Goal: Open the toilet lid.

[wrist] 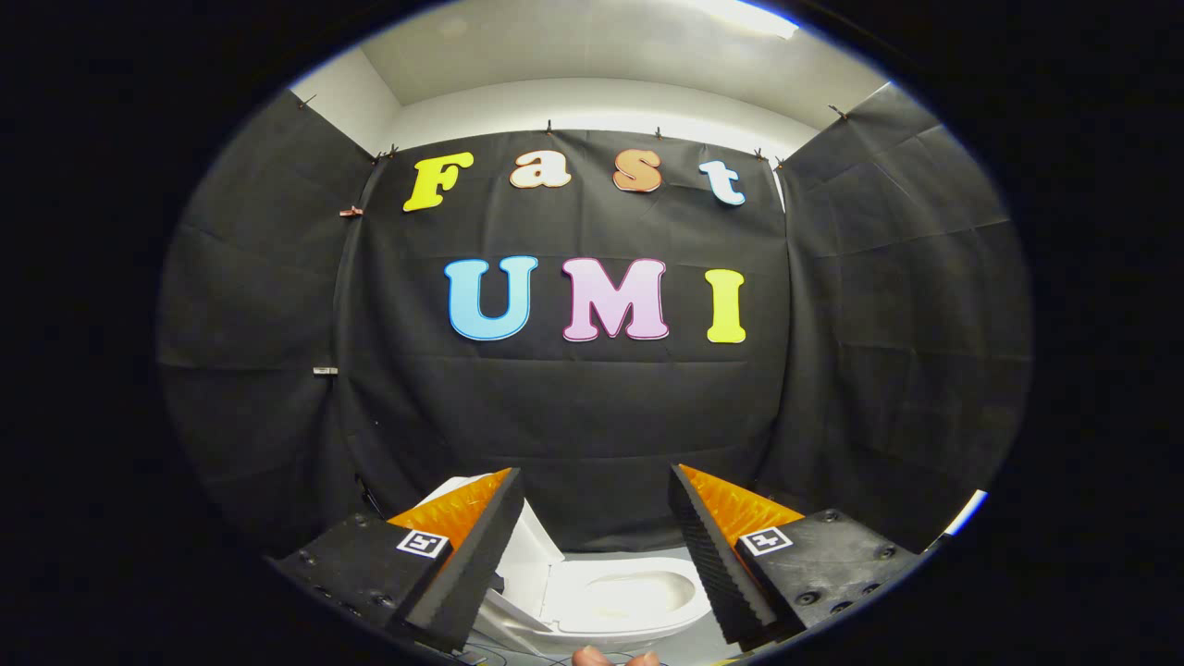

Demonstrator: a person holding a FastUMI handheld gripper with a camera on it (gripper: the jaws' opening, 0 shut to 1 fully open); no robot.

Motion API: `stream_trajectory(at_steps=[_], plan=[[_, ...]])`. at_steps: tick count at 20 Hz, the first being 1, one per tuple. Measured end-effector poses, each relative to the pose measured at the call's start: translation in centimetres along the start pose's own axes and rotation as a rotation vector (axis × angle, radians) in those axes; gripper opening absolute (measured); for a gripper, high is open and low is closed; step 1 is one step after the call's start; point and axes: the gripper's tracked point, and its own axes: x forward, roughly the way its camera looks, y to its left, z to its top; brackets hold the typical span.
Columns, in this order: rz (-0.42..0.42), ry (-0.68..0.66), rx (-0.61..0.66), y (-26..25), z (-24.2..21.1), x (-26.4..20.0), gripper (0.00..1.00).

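I'm holding the fingers [592, 555] spread wide, gripping nothing; the toilet lid [527, 546], lower centre, looks rigid, smooth plastic, already standing raised; I'd be hooking its free edge.

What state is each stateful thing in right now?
toilet lid: raised, tilted back beside the bowl
toilet seat: down on the bowl
hand-held gripper: open, fingers wide apart, holding nothing, toilet beyond them
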Motion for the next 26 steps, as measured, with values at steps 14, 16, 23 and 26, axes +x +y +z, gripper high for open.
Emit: stream_trajectory(at_steps=[14, 16, 23, 26], plan=[[-0.013, -0.010, -0.003, -0.58, 0.19, -0.21, 0.98], [-0.015, -0.011, -0.006, -0.70, 0.18, -0.31, 0.98], [-0.015, -0.008, -0.012, -0.58, 0.07, -0.37, 0.98], [-0.015, -0.008, -0.014, -0.64, 0.00, -0.35, 0.98]])
